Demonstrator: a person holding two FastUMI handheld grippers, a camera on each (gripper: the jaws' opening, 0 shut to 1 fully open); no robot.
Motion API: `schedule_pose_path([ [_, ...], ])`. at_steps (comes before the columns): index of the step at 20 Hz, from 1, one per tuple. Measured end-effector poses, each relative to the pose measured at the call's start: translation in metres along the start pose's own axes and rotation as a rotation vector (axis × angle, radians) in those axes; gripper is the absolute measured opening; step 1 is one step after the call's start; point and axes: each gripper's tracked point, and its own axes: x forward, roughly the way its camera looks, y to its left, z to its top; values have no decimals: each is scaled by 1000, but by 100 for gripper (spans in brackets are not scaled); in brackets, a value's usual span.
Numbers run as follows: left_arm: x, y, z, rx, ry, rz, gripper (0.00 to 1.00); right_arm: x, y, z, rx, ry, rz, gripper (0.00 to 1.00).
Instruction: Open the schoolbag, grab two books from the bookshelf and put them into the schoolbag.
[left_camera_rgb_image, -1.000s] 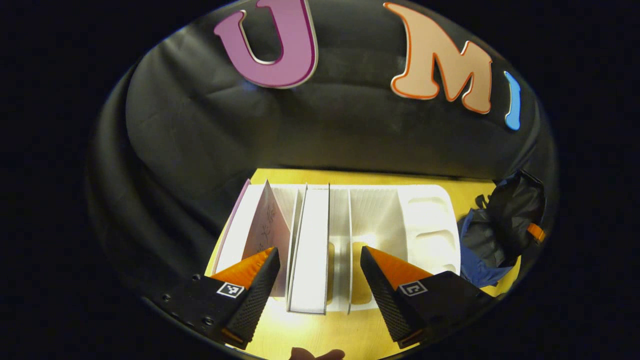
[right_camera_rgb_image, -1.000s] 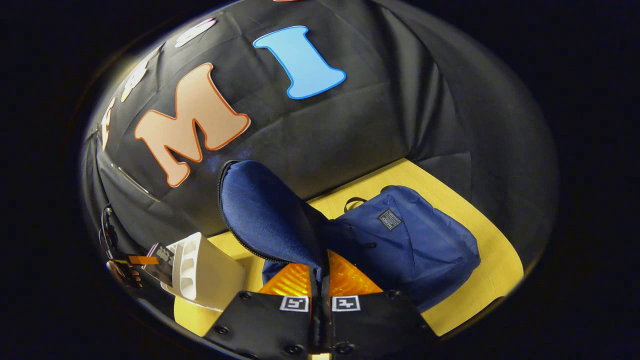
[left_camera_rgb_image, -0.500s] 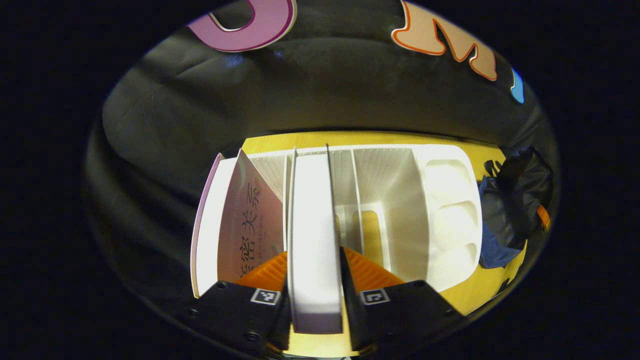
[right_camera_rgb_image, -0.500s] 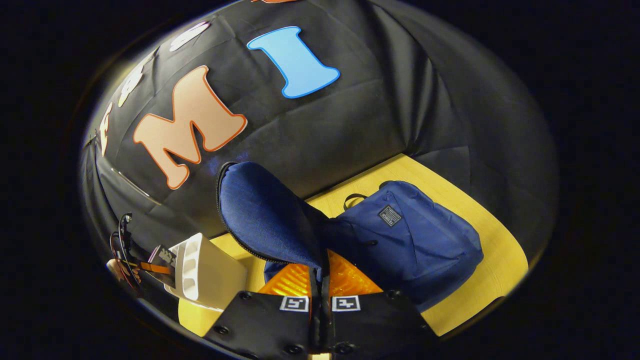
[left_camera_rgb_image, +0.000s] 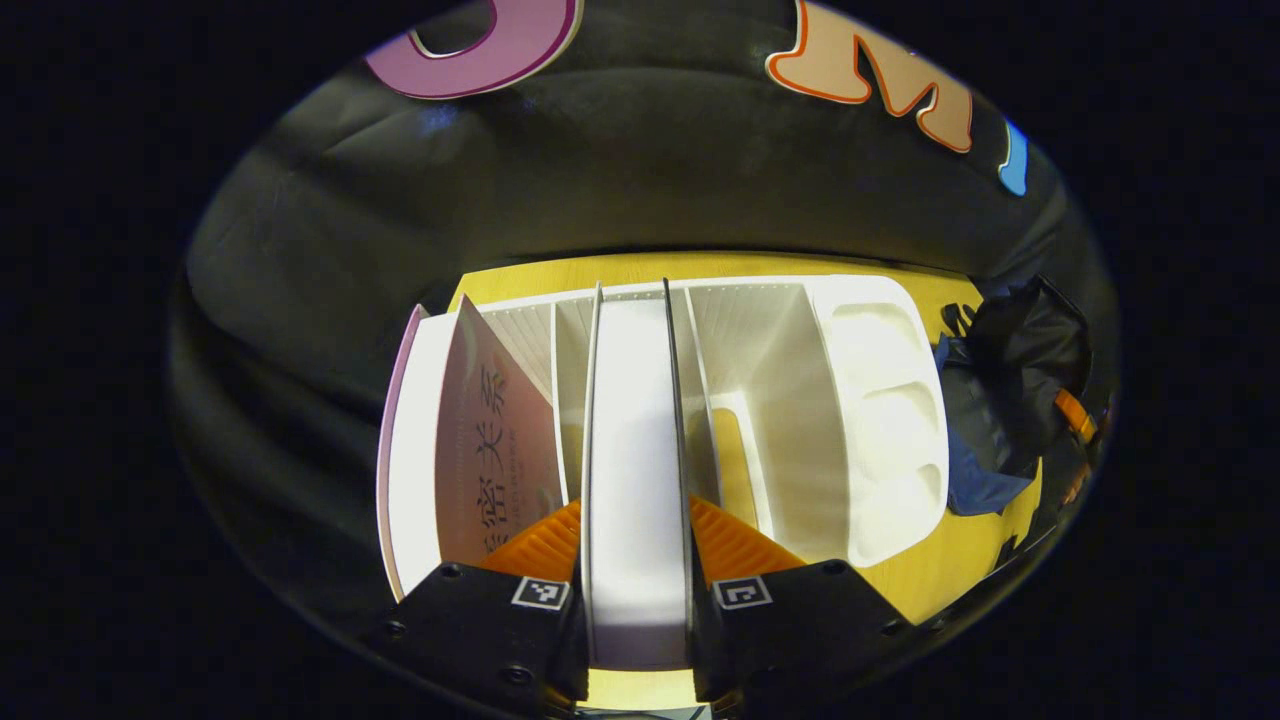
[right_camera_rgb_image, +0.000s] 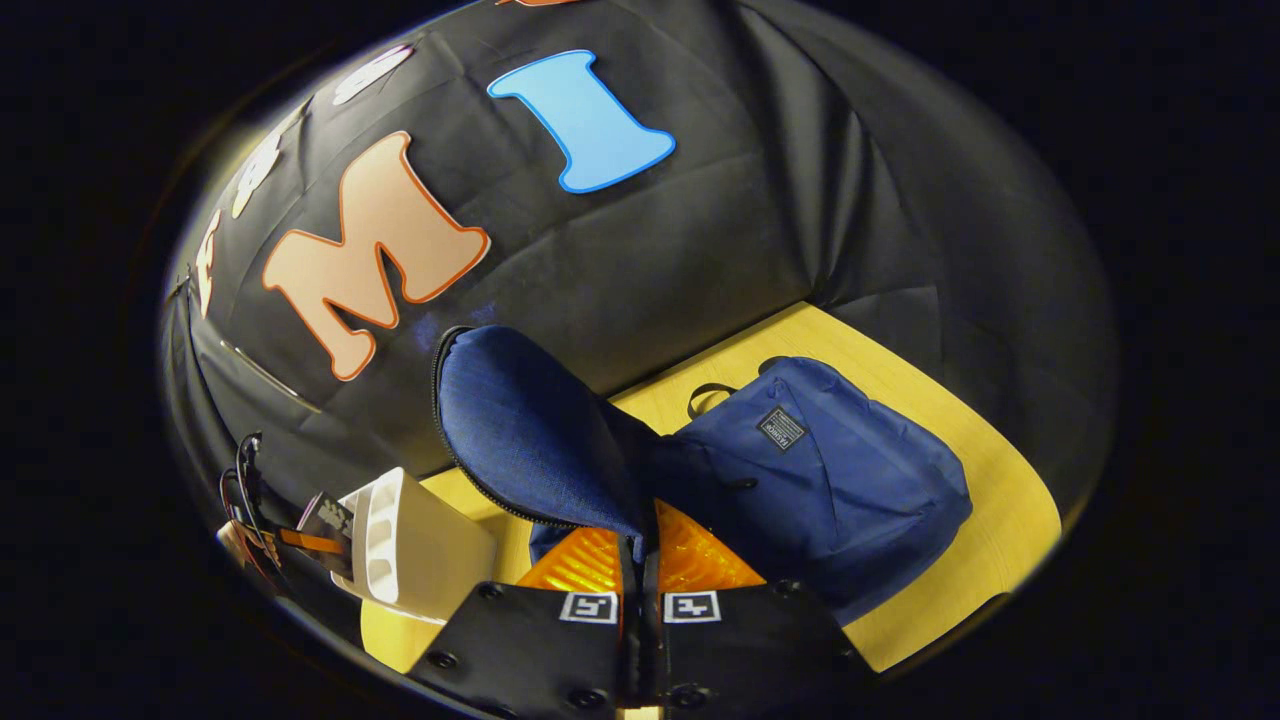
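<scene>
books stand upright in a white plastic slotted bookshelf (left_camera_rgb_image: 880, 400) on the yellow wooden table (left_camera_rgb_image: 950, 570). in the left gripper view the left gripper (left_camera_rgb_image: 637, 545) is closed narrow around a thick white-edged book (left_camera_rgb_image: 637, 480) in a middle slot, one finger pressed against each cover, the book's page edge facing the camera and running between the fingers. just to that book's left a thin pink-covered book (left_camera_rgb_image: 495, 440) leans tilted in the next slot, with printed characters on its cover, and a purple-edged cover (left_camera_rgb_image: 392, 440) lies against the shelf's outer left wall. the slots to the right of the held book show bare white ribs, and the shelf's right end wall has three shallow moulded recesses. beyond that end sits the blue fabric schoolbag (left_camera_rgb_image: 985, 480), its dark lining bunched upward (the far gripper there is too dark to make out). in the right gripper view the right gripper (right_camera_rgb_image: 640, 540) has its fingers brought tight together on the blue zippered flap (right_camera_rgb_image: 530, 430) of the bag, which stands lifted and folded back above the fingers, the zipper track running along its edge. the bag's body (right_camera_rgb_image: 850, 490) lies on the table to the right, with a small square patch and a black top loop. the shelf stands near the bag on the left.
</scene>
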Motion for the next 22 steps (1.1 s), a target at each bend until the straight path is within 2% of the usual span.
schedule_pose_path([
  [4,-12,7,12,5,-33,-2,37,-1,0,1,0,-5,-2,3],
  [12,-52,18,41,-177,-97,-64,36,-1,-2,1,5,-9,-6,3],
  [22,-125,46,89,-486,-298,-266,35,-2,-4,1,6,-7,-10,3],
])
